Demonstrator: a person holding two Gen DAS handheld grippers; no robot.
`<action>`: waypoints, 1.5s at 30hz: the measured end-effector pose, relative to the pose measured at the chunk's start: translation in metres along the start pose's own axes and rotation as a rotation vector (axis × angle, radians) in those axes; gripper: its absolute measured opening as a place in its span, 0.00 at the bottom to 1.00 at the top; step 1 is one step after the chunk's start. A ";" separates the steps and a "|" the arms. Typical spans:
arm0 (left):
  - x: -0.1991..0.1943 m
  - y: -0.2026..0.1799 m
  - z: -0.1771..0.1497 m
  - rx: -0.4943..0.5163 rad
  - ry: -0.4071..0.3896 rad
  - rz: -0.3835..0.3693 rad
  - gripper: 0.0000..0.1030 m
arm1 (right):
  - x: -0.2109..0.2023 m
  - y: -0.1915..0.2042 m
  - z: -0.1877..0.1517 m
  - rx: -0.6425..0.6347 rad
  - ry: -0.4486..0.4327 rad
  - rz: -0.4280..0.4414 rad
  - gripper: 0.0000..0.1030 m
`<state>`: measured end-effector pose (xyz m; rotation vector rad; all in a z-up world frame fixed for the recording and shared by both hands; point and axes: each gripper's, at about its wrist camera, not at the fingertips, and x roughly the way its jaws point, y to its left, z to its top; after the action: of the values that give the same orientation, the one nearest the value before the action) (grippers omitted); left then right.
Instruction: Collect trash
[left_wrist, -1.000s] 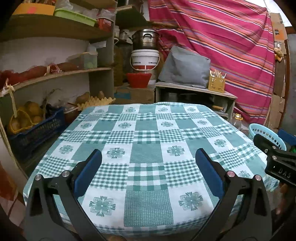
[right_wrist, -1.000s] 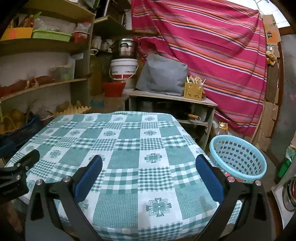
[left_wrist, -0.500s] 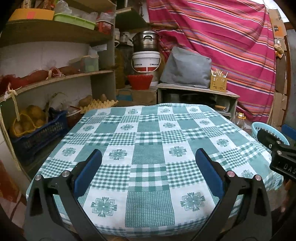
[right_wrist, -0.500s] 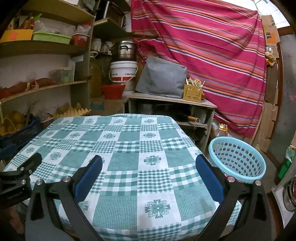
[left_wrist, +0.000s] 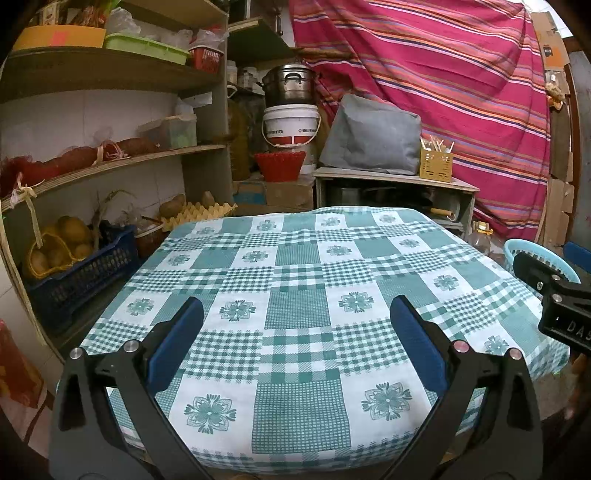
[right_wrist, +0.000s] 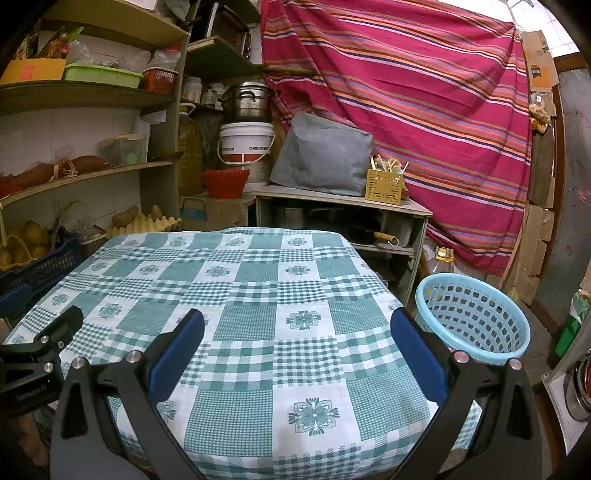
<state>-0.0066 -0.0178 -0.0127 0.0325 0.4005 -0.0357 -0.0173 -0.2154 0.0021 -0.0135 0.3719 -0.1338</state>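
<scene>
A: Since no scrap of trash is to be seen on the green-checked tablecloth, which step can be judged to be in hand?

B: Either the very start or the very end is suggested. The left gripper is held spread wide above the near edge of the table with nothing between its blue pads, and the right gripper is likewise held released and empty.

A: Where is the task's thing found, then?

B: No trash is shown in either view, so its place cannot be told. Only the light blue laundry-style basket is seen, on the floor just beside the table's right edge; whether anything lies in it cannot be made out.

A: And its heading, its long axis?

B: The basket is stood upright, mouth upward, its long axis vertical.

A: What is called for next?

B: A search of the surroundings is likely needed before any grasp can be aimed.
</scene>
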 end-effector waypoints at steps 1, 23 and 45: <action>0.000 0.000 0.000 0.000 -0.001 0.001 0.95 | 0.000 0.000 0.000 0.000 0.000 0.000 0.95; 0.001 0.004 0.001 0.007 -0.006 0.008 0.95 | -0.001 -0.003 0.001 -0.002 -0.002 -0.004 0.96; 0.005 0.005 -0.002 0.017 -0.002 0.024 0.95 | -0.001 -0.007 0.002 -0.004 0.001 -0.003 0.96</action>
<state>-0.0031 -0.0127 -0.0166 0.0544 0.3975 -0.0159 -0.0190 -0.2225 0.0044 -0.0182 0.3728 -0.1361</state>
